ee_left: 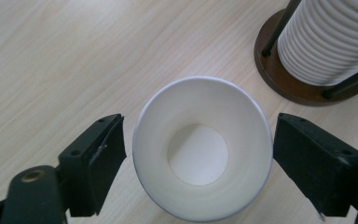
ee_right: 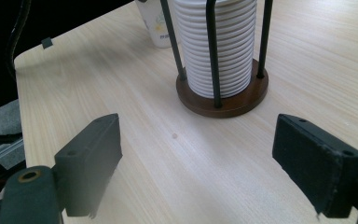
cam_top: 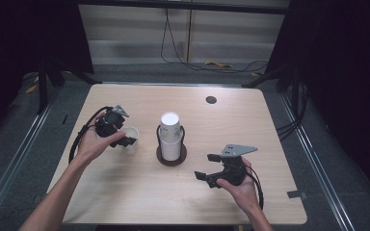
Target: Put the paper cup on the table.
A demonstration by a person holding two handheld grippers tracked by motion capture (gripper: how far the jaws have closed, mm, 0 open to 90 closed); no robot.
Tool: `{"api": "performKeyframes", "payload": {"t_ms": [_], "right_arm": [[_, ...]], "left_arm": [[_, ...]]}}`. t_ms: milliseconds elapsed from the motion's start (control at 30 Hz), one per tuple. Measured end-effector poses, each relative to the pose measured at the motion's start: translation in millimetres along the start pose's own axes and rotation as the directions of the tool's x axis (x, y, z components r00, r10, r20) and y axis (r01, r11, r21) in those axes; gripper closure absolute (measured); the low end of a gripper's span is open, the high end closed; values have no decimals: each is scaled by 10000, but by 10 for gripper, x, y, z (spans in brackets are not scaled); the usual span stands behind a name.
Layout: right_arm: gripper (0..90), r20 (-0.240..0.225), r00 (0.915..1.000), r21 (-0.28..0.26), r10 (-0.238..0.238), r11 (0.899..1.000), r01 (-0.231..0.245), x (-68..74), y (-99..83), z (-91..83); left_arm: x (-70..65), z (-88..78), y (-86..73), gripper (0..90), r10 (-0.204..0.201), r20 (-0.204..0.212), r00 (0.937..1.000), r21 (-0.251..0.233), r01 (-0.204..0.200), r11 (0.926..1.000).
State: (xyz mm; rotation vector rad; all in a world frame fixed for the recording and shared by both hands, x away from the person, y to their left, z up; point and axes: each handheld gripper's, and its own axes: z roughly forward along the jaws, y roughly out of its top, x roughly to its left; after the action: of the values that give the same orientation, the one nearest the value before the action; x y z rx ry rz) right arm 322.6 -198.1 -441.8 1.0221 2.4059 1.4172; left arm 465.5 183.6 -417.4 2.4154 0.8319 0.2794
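The paper cup (ee_left: 200, 149) stands upright on the tabletop (cam_top: 139, 192), just left of the cup stack (cam_top: 170, 136) in its holder. My left gripper (ee_left: 198, 158) straddles it, jaws wide, pads clear of the rim. My right gripper (cam_top: 207, 168) hovers spread and empty, aimed at the stack.

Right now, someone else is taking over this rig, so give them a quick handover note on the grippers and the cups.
Left gripper: open, jaws either side of the single paper cup with gaps showing, not pressing it.
Right gripper: open, holding nothing, facing the cup holder.
Things: the single cup stands upright on the table, to the left of the holder; the cup stack sits in the holder.
Done: one cup stands apart from the stack.
Left: probably draw the left gripper clear; whether more cups follow I can't tell.
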Motion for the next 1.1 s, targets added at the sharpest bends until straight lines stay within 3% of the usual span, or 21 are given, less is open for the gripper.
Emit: {"api": "performKeyframes", "payload": {"t_ms": [167,267,400,467,567,667,733,1033,1100], "right_arm": [[148,22,10000,-35,72,10000,-72,-11,-2,-10],[143,-14,9999,-71,148,9999,-148,-12,-5,-9],[143,-20,9999,-31,127,9999,-127,-10,-5,5],[143,8,9999,-19,139,9999,-139,-12,-6,6],[143,34,9999,-31,137,9999,-137,-16,-6,5],[143,53,9999,-33,134,9999,-134,-15,-6,1],[143,45,9999,-21,139,9999,-139,-14,-6,1],[144,101,9998,-65,168,9998,-168,-17,-6,-5],[143,149,9997,-98,169,9998,-167,-17,-6,-11]], "left_arm": [[21,-53,-36,165,-110,385,9992,-662,135,9977],[19,-53,-77,164,-335,407,9986,-1048,376,9938],[0,-54,-121,172,-286,487,9984,-1428,353,9891],[-11,-65,-142,172,-247,550,9982,-1755,341,9839],[-34,-90,-172,172,-252,309,9992,-2213,315,9747],[-68,-109,-198,172,-323,397,9987,-2705,418,9618],[-94,-124,-211,172,-363,225,9991,-2901,412,9561],[-216,-214,-270,172,-305,450,9985,-3682,450,9287],[-250,-229,-283,172,-242,386,9990,-3739,368,9267]]}}
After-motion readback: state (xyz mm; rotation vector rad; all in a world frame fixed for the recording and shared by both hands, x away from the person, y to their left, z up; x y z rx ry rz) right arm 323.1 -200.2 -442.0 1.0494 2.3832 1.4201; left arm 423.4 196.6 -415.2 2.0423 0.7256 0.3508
